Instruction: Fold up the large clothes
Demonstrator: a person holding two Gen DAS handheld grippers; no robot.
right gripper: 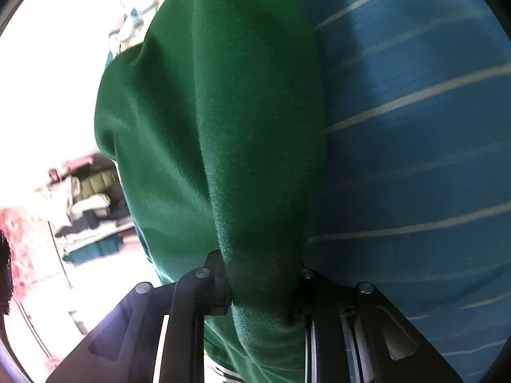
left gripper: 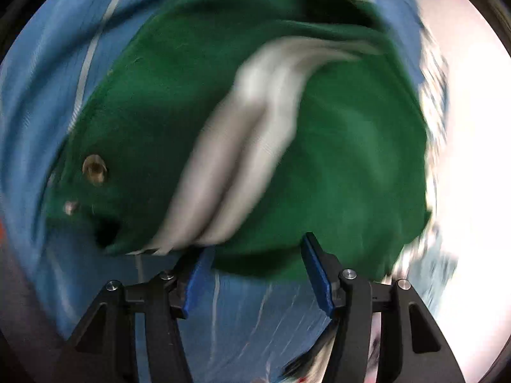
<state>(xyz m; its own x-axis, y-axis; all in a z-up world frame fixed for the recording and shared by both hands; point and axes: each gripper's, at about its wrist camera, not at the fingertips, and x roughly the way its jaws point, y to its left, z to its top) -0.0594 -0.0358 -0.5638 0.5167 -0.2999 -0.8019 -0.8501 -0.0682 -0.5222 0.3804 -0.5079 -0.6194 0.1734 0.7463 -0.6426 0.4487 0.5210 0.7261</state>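
Note:
A large green fleece garment [left gripper: 179, 102] with a white band [left gripper: 242, 134] across it and a round metal snap [left gripper: 94, 168] lies bunched on a blue striped sheet [left gripper: 44, 73]. The left wrist view is motion-blurred. My left gripper [left gripper: 258, 252] is open, its blue pads [left gripper: 314, 268] at the garment's near edge, with nothing between them. In the right wrist view, my right gripper [right gripper: 260, 290] is shut on a thick fold of the green garment [right gripper: 223, 121], which hangs forward from the jaws and hides the fingertips.
The blue sheet with thin white stripes [right gripper: 415, 146] covers the surface under the garment. A bright overexposed area lies at the right of the left view [left gripper: 472, 159]. Shelves with stacked folded items [right gripper: 86, 204] stand at the left of the right view.

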